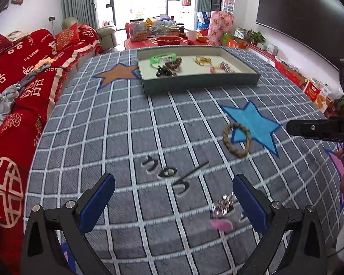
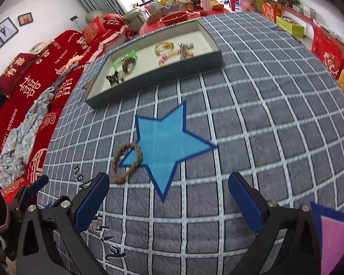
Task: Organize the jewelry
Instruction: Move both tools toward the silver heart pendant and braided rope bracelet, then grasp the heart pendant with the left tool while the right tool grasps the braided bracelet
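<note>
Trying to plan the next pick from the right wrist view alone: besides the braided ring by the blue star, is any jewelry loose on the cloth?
Observer: Yes. A shiny silver-and-pink piece lies on the checked cloth, low in the left wrist view.
Operator: Has the left claw got it?
Observer: No. The left claw is open, and the piece lies on the cloth just inside its right finger.
Operator: What kind of piece is it?
Observer: Too blurred to name; only a silvery top and a pink end show.
</note>
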